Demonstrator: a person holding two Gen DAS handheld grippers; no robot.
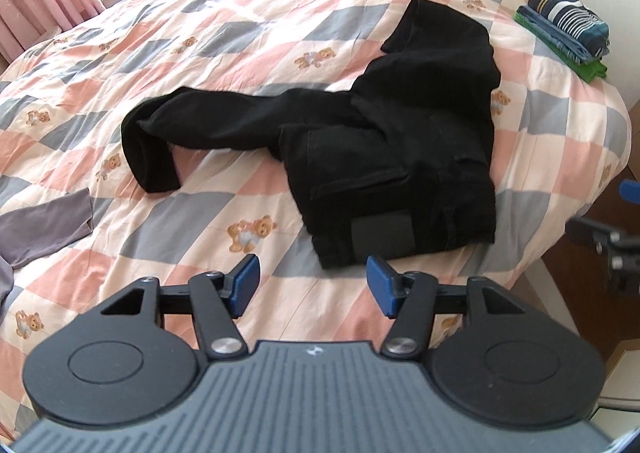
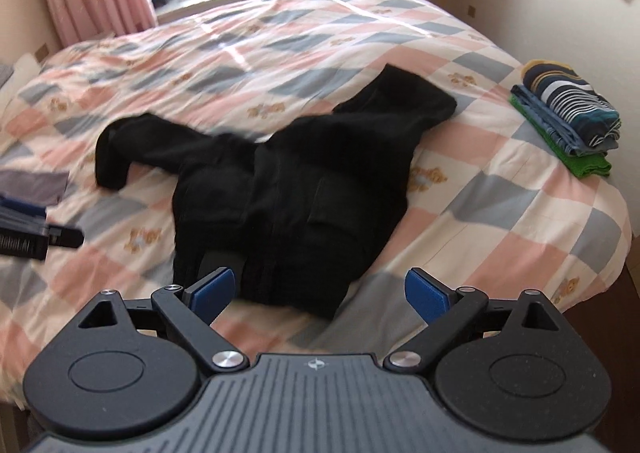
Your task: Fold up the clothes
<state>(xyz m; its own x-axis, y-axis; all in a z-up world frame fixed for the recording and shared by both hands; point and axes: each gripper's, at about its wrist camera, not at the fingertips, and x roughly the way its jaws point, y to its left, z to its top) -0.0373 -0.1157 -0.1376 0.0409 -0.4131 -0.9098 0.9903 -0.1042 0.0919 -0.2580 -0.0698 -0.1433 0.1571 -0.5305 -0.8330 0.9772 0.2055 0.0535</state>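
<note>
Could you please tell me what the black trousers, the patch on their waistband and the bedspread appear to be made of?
Black trousers: probably heavy cotton twill or denim; matte, with stitched seams and stiff folds. Waistband patch: smooth with a faint sheen, leather or imitation, I cannot tell which. Bedspread: thin printed woven fabric, likely cotton; matte, with fine creases and teddy-bear prints.

The black trousers are thick matt cloth with a smooth leather-like waist patch; the quilt is soft printed cotton, lightly creased.
</note>
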